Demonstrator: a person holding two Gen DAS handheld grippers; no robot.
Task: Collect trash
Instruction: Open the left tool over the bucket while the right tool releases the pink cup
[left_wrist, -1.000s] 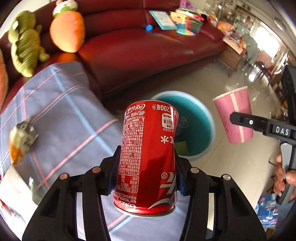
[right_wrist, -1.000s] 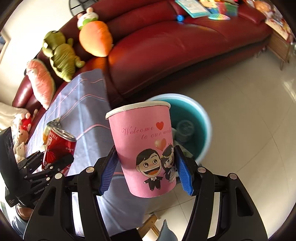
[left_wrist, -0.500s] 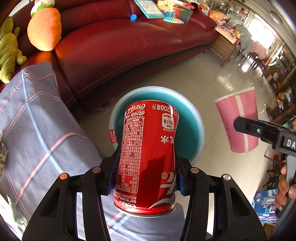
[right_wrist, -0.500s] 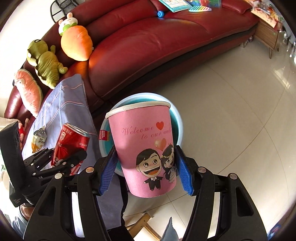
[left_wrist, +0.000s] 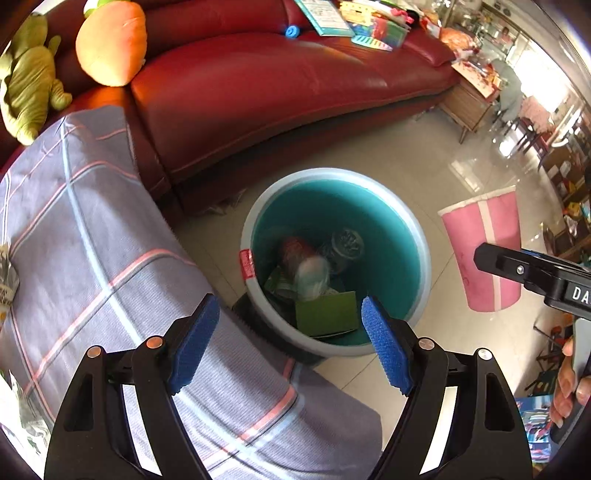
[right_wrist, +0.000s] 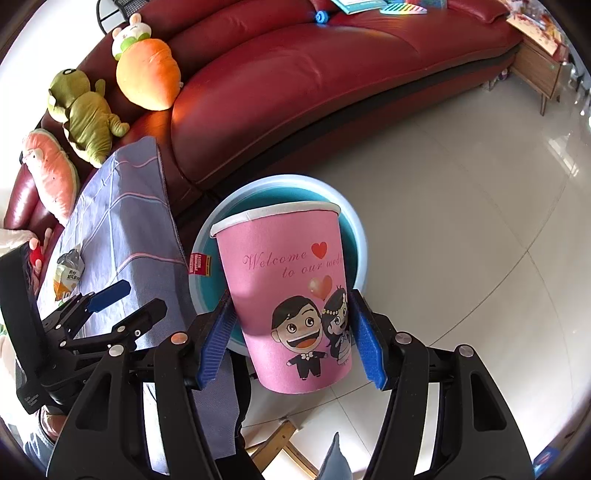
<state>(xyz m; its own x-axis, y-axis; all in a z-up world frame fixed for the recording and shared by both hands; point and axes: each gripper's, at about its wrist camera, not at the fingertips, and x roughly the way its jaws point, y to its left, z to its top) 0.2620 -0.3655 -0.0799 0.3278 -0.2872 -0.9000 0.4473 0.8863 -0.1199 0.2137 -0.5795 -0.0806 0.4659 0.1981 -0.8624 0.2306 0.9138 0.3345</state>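
Pale glossy floor tiles (left_wrist: 424, 155) are seen beneath a round teal bin (left_wrist: 417, 229), which stands just in front of a dark red leather sofa (left_wrist: 277, 85) and beside a checked grey cloth (left_wrist: 92, 236) draped over a surface. On the sofa, 1 orange carrot plush (right_wrist: 147, 79) and 1 green plush (right_wrist: 86, 114) are propped. Inside the bin, a red can (left_wrist: 301, 260) is seen lying blurred among a green carton (left_wrist: 327, 314) and other rubbish. The left gripper (left_wrist: 291, 339) is held above the near rim of the bin; its jaws are opening, nothing is between the blue pads, and the can is clear of them. The right gripper (right_wrist: 291, 336) is clamped on a pink paper cup (right_wrist: 291, 291), held upright above the bin. A crumpled wrapper (right_wrist: 68, 273) lies on the cloth near its left edge
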